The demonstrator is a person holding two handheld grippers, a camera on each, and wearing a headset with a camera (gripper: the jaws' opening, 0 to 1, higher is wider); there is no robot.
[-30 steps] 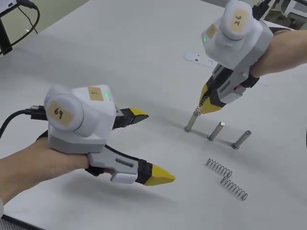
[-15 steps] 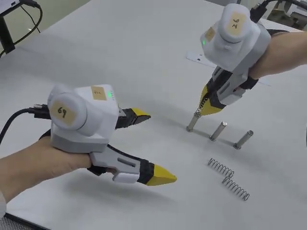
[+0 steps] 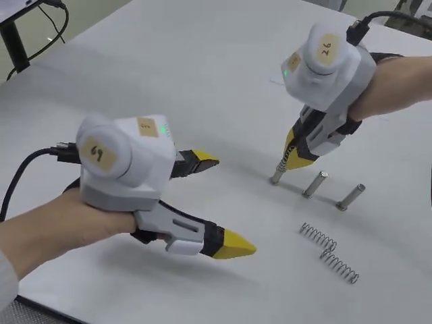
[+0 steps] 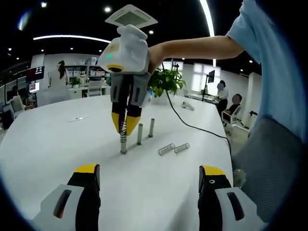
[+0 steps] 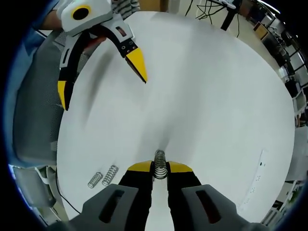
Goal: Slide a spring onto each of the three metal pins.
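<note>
- While my right gripper (image 3: 291, 160) stands over the pins, its jaws are clamped on a spring (image 3: 286, 162), and the lower end of this spring sits on the first pin (image 3: 277, 178).
- The second pin (image 3: 315, 183) and the third pin (image 3: 351, 196) stand in a row beside it.
- Two loose springs (image 3: 318, 237) lie on the table (image 3: 169, 67) near the pins.
- My left gripper (image 3: 223, 202) hovers well apart, with its jaws wide apart.

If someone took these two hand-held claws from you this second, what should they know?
Right gripper: shut on a spring, held at the top of the end pin, seemingly partly on.
Left gripper: open, empty, above the table.
Two bare pins stand beside the end pin; two loose springs lie near them.
Done: nothing fully seated. Left: finish this spring, then two more.
</note>
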